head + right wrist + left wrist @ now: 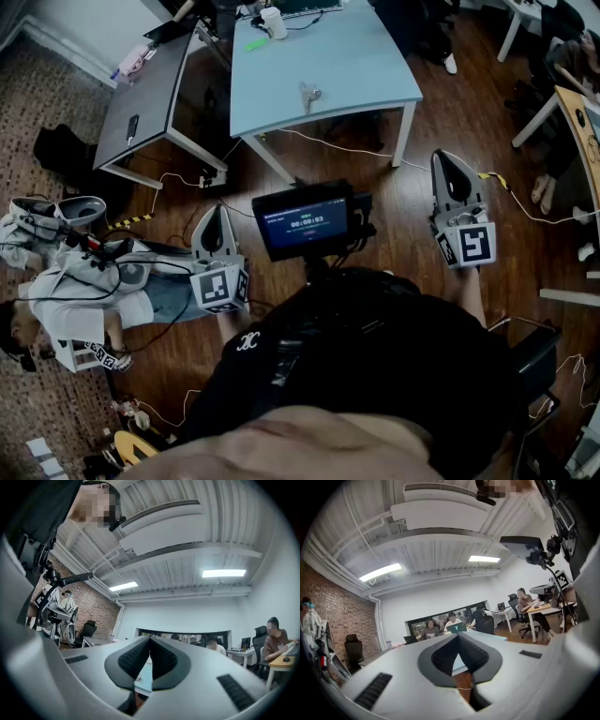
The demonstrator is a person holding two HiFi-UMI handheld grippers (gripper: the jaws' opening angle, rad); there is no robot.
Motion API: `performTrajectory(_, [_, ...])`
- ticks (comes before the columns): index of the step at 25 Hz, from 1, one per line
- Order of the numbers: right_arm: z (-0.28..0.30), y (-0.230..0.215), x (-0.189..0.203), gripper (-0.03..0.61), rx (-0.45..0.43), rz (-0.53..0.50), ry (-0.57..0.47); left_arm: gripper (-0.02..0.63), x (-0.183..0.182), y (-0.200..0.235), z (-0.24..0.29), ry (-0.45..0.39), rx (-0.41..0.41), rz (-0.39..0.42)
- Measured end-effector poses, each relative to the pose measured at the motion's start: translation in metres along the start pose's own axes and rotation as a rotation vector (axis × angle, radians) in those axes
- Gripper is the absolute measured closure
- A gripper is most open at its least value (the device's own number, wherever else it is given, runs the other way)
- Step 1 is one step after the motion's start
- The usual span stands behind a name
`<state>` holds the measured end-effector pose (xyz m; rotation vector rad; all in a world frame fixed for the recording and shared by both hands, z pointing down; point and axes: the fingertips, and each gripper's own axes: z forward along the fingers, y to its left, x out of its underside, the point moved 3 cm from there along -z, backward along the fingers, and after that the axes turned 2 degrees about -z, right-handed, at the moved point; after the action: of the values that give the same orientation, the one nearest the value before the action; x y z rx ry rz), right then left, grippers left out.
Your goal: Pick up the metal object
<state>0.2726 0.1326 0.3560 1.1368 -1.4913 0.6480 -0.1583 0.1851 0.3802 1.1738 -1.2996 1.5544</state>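
The metal object [307, 94], small and shiny, lies near the middle of the light blue table [356, 70] in the head view. Both grippers hang over the wooden floor, well short of the table's near edge. My left gripper [216, 210] is low at the left and my right gripper [448, 156] is off the table's right leg. Both point toward the table. In the left gripper view the left gripper's [457, 635] dark pads meet at the tips with nothing between them. The right gripper [150, 638] is likewise shut and empty in its own view.
A dark grey table [150, 89] stands left of the blue one. A white cup [274, 22] and a green item [255, 43] sit at the blue table's far end. A small screen [305, 220] juts out between the grippers. A person [89, 281] sits at the left; cables cross the floor.
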Motion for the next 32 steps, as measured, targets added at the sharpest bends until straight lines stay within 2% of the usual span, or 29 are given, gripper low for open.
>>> performTrajectory(9, [0.017,0.019,0.001,0.598,-0.011,-0.014,0.01,0.603,0.005,0.021,0.006,-0.011,0.006,-0.005])
performTrajectory(16, [0.036,0.052,-0.002,0.598,0.004,-0.035,0.005,0.603,0.018,0.061,0.009,-0.036,0.01,-0.007])
performTrajectory(23, [0.042,0.101,-0.006,0.598,0.031,-0.055,-0.002,0.603,0.024,0.096,0.013,-0.088,0.074,-0.002])
performTrajectory(32, [0.022,0.123,0.01,0.598,0.084,-0.06,0.033,0.603,0.041,0.099,0.016,-0.098,0.141,-0.009])
